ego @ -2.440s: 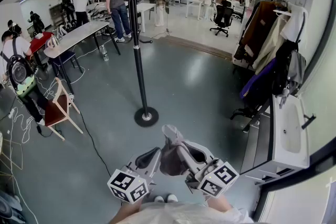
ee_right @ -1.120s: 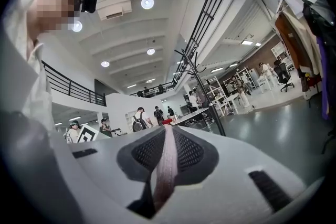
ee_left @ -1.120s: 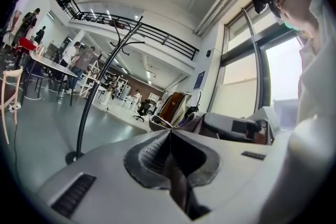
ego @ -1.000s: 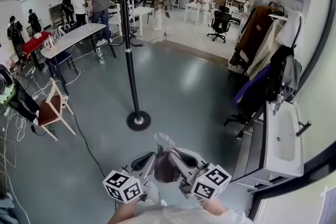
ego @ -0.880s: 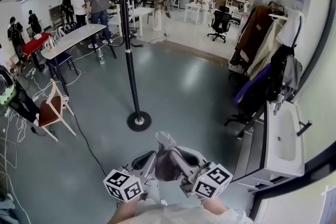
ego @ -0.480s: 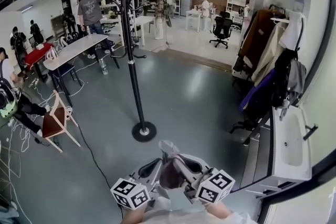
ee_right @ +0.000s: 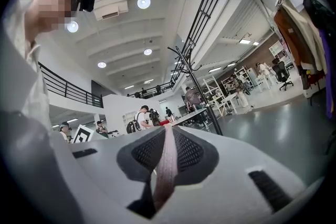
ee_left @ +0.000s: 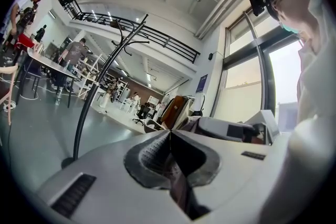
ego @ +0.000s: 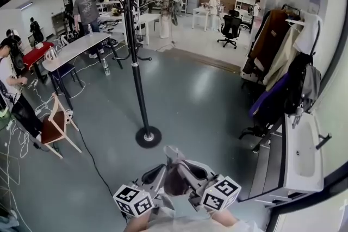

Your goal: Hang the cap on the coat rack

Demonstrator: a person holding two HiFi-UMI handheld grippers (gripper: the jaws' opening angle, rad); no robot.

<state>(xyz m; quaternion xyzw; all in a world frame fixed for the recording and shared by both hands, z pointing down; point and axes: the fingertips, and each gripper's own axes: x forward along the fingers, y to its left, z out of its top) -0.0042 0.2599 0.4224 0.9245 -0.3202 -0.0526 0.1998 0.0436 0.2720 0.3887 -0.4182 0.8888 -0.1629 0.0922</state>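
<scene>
Cap [ego: 175,180] held between both grippers, low in front of the person and well apart from the coat rack [ego: 136,57].
The brownish cap hangs above the grey floor [ego: 206,95]. The left gripper [ego: 159,175] has its fingers closed on one dark edge of the cap, and the right gripper [ego: 191,170] has its fingers clamped on a pale pinkish strip of it. The black coat rack stands upright on its round base further ahead on the floor, with its curved hooks at the top. To the left of it are a wooden chair [ego: 54,125] and a long desk [ego: 76,46]. Coats [ego: 283,57] hang along the right wall, and several people stand in the background.
</scene>
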